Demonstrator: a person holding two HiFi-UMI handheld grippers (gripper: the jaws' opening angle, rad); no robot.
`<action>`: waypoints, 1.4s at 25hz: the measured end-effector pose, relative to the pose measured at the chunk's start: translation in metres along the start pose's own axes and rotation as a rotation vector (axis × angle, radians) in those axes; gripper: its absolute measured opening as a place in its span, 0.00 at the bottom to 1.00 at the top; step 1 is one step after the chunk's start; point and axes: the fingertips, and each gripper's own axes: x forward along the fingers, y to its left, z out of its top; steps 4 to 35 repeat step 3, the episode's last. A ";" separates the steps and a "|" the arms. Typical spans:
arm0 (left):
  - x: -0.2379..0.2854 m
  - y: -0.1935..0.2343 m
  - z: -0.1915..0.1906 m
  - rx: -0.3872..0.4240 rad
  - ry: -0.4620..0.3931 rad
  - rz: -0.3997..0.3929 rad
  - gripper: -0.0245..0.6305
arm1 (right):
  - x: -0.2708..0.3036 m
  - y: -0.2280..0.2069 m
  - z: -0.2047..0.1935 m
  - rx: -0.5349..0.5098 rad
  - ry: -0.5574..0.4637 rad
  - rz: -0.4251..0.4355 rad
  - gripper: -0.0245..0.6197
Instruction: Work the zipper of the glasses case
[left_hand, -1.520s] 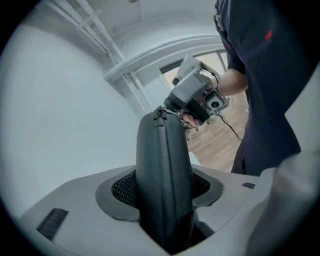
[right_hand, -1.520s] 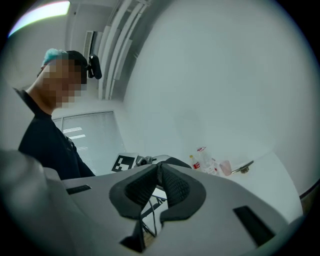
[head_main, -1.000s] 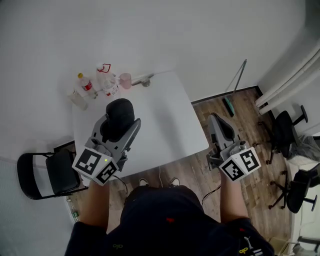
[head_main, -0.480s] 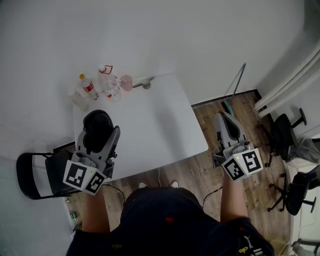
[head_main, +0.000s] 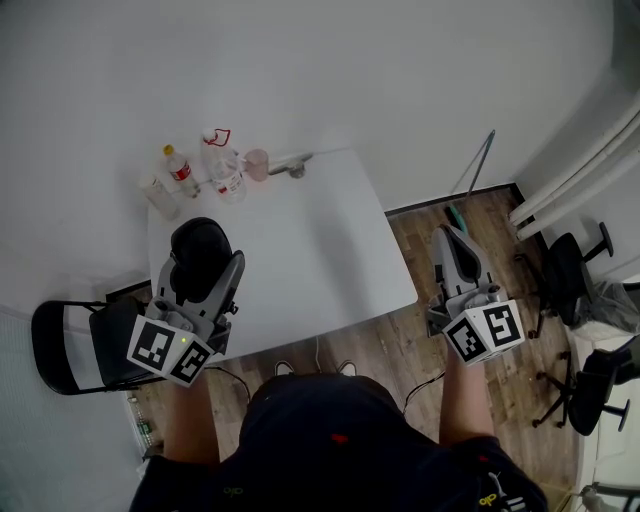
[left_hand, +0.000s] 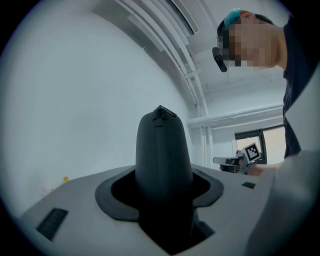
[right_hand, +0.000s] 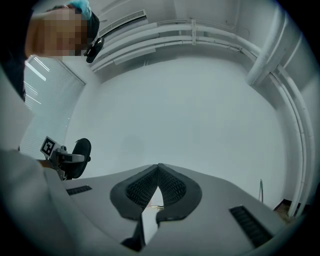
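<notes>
A: Case location, grip status?
B: Case (left_hand: 164, 150) clamped in left hand-held gripper (head_main: 205, 275), over left edge of tabletop (head_main: 310, 230). Right hand-held gripper (right_hand: 158, 175) closed, empty, well apart.
A: Handling?
B: Judged light, fairly stiff, smooth-skinned. Small tab (left_hand: 160, 112) at far tip, probably the pull; pinch there.

Head view: bright, even, diffuse light. Low contrast btwn white table (head_main: 325, 240) & wall, w/ only faint soft shadows. Sharp in centre, mild wide-angle bend twd edges.

Both gripper views: strong fisheye, black vignette at corners, ceiling pipes (right_hand: 210, 37) bowed.

Left gripper view: glasses case (left_hand: 164, 150) near-black, hardly any surface detail. Close foreground soft, slightly out of focus. Glowing window (left_hand: 267, 137) at right, a bit blown out.

Right gripper view: brightest at blinds (right_hand: 45, 95) on left, rest flat grey-white.
</notes>
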 end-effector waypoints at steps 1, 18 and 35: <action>0.001 -0.001 0.000 0.000 -0.001 -0.004 0.44 | 0.001 0.000 0.000 0.002 0.000 0.004 0.07; 0.003 -0.003 0.000 -0.003 -0.004 -0.012 0.44 | 0.002 0.001 0.000 0.005 -0.001 0.015 0.07; 0.003 -0.003 0.000 -0.003 -0.004 -0.012 0.44 | 0.002 0.001 0.000 0.005 -0.001 0.015 0.07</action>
